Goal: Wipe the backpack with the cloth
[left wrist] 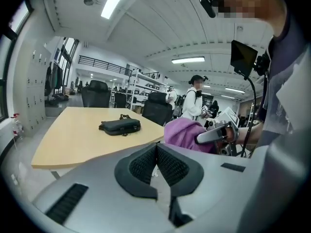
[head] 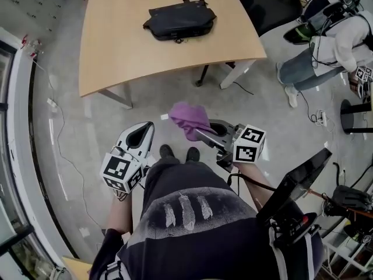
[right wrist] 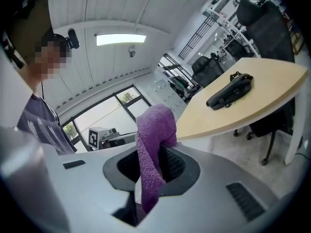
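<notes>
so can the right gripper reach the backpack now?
Probably not yet. The right gripper, shut on the cloth, hangs over the floor short of the table; the backpack lies well onto it. Nothing blocks the way.

Head view: overhead, steeply downward, close above left gripper [head: 145,127] and right gripper [head: 201,132]. Each gripper view: low, close behind its own fingers, facing outward. Shared by all three: table [head: 116,51] and backpack [head: 179,21], well beyond the fingertips.
</notes>
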